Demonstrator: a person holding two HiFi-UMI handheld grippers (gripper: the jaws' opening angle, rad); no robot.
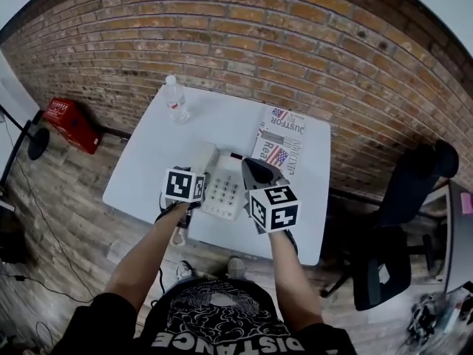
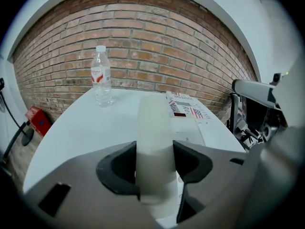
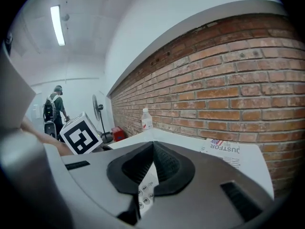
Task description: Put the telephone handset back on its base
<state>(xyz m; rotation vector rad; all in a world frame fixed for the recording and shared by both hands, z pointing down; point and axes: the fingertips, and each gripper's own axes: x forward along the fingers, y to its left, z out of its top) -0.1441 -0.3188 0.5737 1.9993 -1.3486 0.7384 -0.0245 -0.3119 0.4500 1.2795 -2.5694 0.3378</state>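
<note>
My left gripper (image 1: 196, 173) is shut on the white telephone handset (image 1: 202, 157), which lies lengthwise along the left side of the white phone base (image 1: 226, 191) on the white table (image 1: 148, 168). In the left gripper view the handset (image 2: 155, 128) runs forward between the jaws of that gripper (image 2: 155, 162), with the base (image 2: 190, 136) just to its right. I cannot tell whether the handset rests in its cradle. My right gripper (image 1: 255, 168) hovers over the base's right side, shut and empty (image 3: 152, 149); the keypad (image 3: 145, 194) shows below its jaws.
A water bottle (image 1: 175, 98) stands at the table's far left. A folded newspaper (image 1: 281, 143) lies at the far right, against the brick wall. A black office chair (image 1: 399, 220) is right of the table, a red case (image 1: 70, 124) on the floor left.
</note>
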